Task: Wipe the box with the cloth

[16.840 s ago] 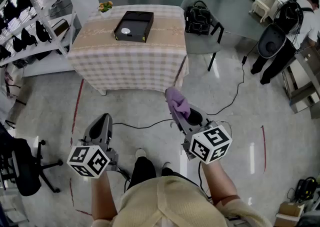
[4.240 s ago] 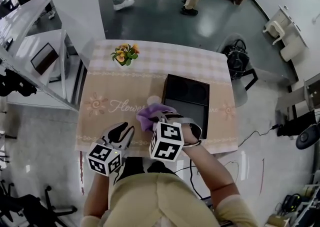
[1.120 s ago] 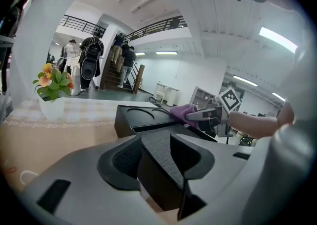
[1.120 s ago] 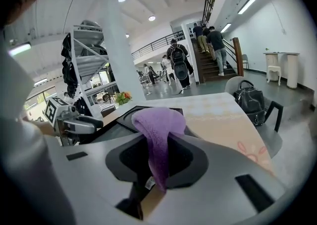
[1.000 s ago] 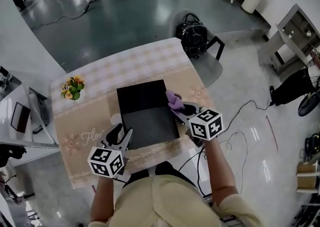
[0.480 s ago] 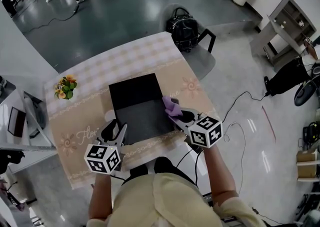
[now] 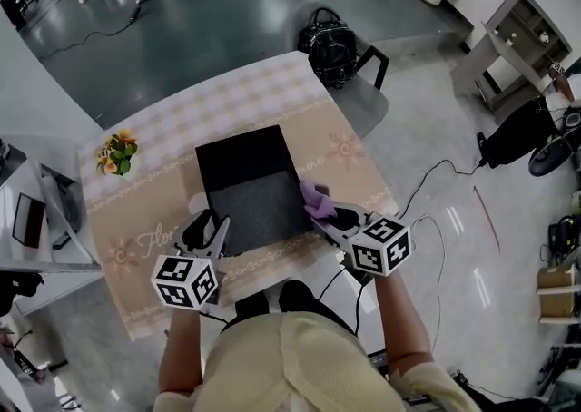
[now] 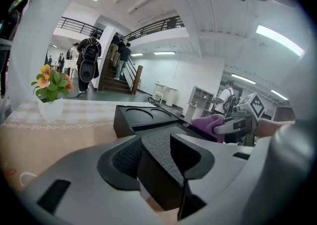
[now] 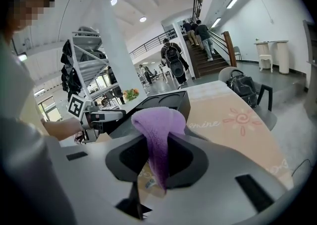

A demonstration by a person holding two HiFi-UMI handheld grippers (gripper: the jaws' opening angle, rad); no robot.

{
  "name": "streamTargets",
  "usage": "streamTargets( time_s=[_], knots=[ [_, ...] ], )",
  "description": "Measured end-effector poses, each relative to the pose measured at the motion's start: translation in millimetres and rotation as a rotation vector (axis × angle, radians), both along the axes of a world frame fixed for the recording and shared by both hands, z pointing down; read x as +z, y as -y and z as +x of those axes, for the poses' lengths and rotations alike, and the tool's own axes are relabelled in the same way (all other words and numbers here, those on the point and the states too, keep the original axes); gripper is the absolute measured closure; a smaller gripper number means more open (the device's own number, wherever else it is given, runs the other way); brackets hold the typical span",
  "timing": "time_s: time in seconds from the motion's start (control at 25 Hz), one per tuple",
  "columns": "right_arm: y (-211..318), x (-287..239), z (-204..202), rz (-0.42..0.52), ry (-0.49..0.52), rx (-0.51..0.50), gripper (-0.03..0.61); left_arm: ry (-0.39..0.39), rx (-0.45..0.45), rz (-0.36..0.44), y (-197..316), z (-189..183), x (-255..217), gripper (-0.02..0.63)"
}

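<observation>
The black box [image 7: 247,185] lies near the front edge of the surface [image 7: 356,158], its grey textured panel toward the person and the glossy recessed half beyond it. The left gripper [image 7: 202,230] straddles the near left corner. Its jaws stand wide with that corner filling the gap between them, which looks like a bracing grip on the box. The right gripper [image 7: 320,211] has its jaws clenched on the purple cloth [image 7: 314,198], which bulges out ahead of the tips and sits at the box's near right edge. For a good pass, judge the stroke by the cloth, not the jaws: only the bunched fabric should meet the box, with the hard tips held clear of the panel. Press lightly and draw across toward the left side in overlapping lanes, then work over the glossy half. The bracing hand should resist the push so the box does not slide — the potted flowers [image 7: 115,156] stand well apart and pose no obstacle.
</observation>
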State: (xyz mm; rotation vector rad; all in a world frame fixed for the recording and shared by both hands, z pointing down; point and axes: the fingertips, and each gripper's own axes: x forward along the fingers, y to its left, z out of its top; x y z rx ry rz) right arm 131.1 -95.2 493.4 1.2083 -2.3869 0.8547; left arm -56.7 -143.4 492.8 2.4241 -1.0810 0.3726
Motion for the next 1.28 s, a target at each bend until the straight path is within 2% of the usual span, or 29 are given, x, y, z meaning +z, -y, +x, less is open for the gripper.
streamTargets(
  time_s=[0.16,0.28,0.44,0.6,0.72,0.92,1.08,1.28],
  knots=[
    [-10.3,-0.7,0.6,-0.017,-0.010,-0.003,0.477,-0.008,-0.007,-0.001,0.2,-0.3,0.6,0.430],
    [-14.0,-6.2,6.4,0.004,-0.054,0.005,0.477,-0.012,-0.006,0.000,0.0,-0.2,1.0,0.430],
    [-10.7,-31.4,20.7,0.106,-0.147,0.032,0.477,-0.013,0.004,0.000,-2.4,0.3,0.4,0.430],
    [-8.4,-71.3,17.6,0.213,-0.146,0.002,0.477,-0.011,0.014,0.001,-5.2,1.0,-0.2,0.430],
    [-10.5,-96.4,0.6,0.274,-0.134,-0.074,0.477,-0.014,0.025,0.002,-8.0,1.2,-1.3,0.431],
    [-26.4,-116.6,-49.1,0.327,-0.085,-0.268,0.477,-0.019,-0.001,0.014,-8.8,-8.8,-5.5,0.436],
    [-41.1,-114.0,-86.5,0.322,-0.047,-0.411,0.477,-0.023,-0.035,0.019,-9.3,-19.6,-7.8,0.437],
    [-59.3,-101.2,-129.1,0.270,0.006,-0.548,0.477,-0.025,-0.089,0.027,-14.4,-37.7,-10.7,0.439]
  ],
)
